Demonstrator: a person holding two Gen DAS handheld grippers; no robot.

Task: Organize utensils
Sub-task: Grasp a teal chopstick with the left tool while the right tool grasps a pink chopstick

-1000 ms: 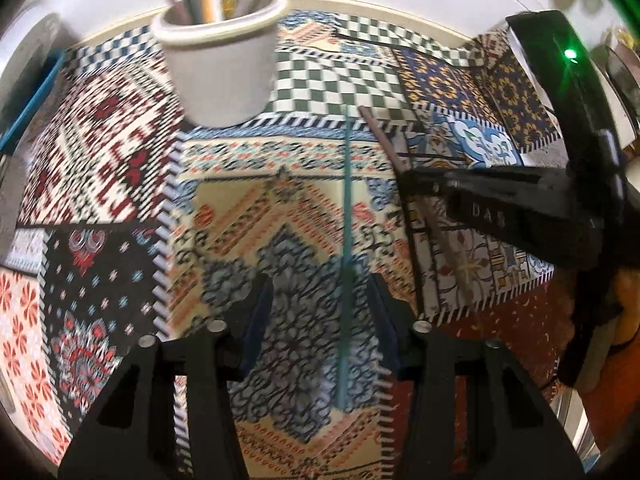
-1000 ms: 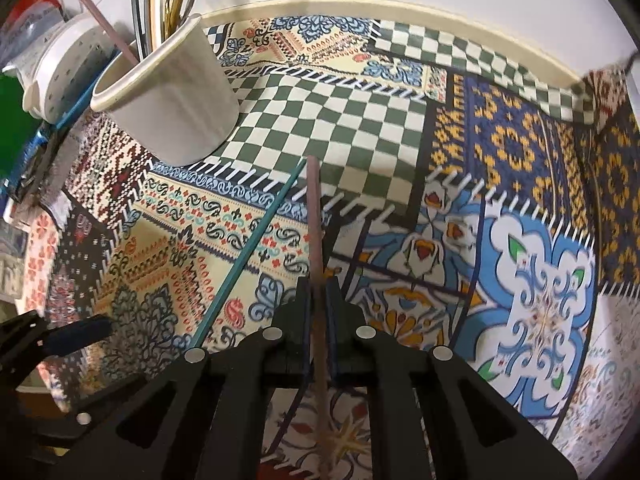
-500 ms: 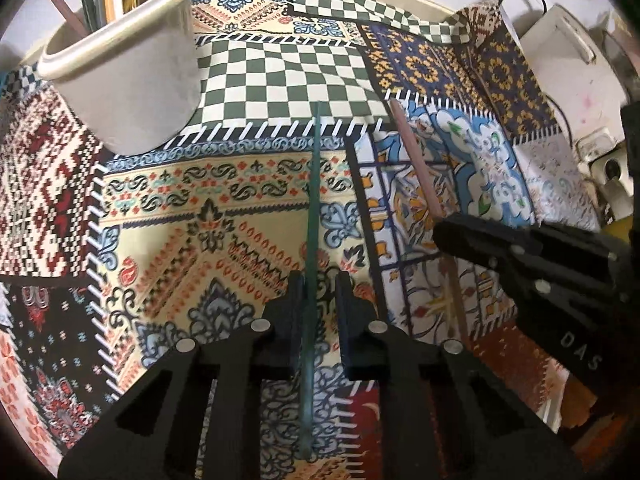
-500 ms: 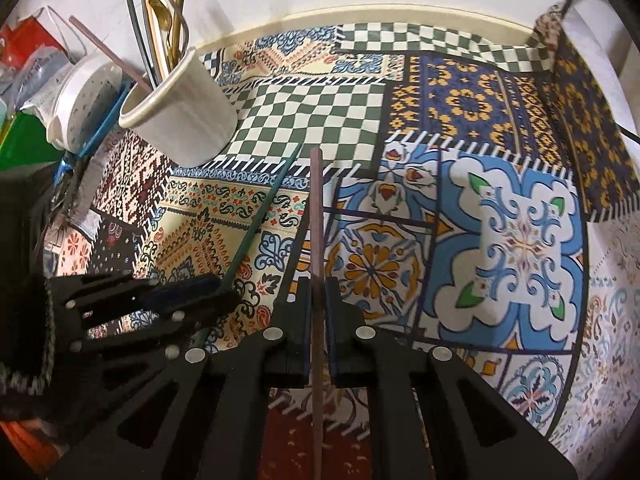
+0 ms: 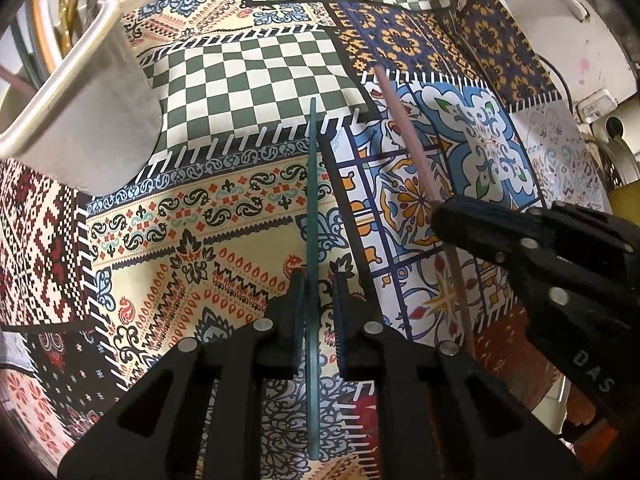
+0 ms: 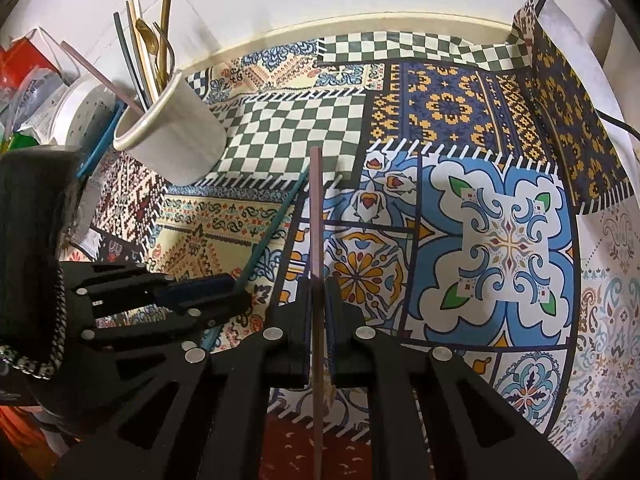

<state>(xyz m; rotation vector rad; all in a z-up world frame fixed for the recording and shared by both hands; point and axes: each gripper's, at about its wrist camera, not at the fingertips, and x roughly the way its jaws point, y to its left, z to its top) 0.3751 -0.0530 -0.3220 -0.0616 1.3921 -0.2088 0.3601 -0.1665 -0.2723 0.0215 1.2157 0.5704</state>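
A teal chopstick [image 5: 311,200] lies on the patterned tablecloth [image 5: 248,80] and runs between the fingers of my left gripper [image 5: 318,280]. Its jaws are closing, with a narrow gap still showing beside the right pad. My right gripper [image 6: 318,280] is shut on a pink chopstick [image 6: 316,208], which points forward just above the cloth. In the left wrist view the right gripper [image 5: 444,216] and its pink chopstick [image 5: 412,136] sit to the right. A white cup [image 6: 176,140] holding several utensils stands at the back left.
A white perforated container [image 6: 84,112] and packets [image 6: 32,56] crowd the far left beside the cup. A white appliance [image 5: 560,20] with a cable stands at the back right. A white wall borders the table behind.
The left gripper has come over the teal chopstick and its jaws have narrowed around it. The right gripper has drawn back and up a little with the pink chopstick.
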